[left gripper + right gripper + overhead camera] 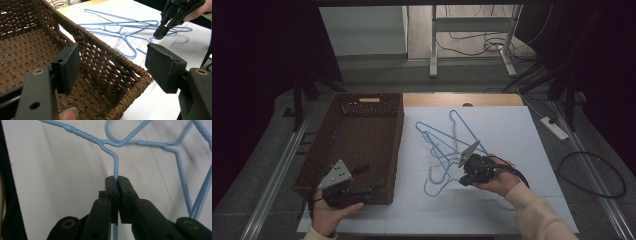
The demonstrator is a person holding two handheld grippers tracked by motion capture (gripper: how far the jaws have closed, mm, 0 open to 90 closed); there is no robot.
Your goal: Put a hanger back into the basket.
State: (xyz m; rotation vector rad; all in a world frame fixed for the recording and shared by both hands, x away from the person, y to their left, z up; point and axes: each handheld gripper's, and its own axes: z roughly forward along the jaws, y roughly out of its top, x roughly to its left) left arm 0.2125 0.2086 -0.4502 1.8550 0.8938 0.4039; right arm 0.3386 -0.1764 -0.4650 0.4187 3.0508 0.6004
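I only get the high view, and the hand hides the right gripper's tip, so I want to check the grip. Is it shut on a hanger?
Observer: Yes. In the right gripper view the right gripper is shut on the hanger, pinching a straight stretch of wire near its twisted neck.
Operator: And the left gripper, is it holding anything?
Observer: No. In the left gripper view the left gripper is open, with nothing between its fingers. The basket rim lies beyond them, untouched.
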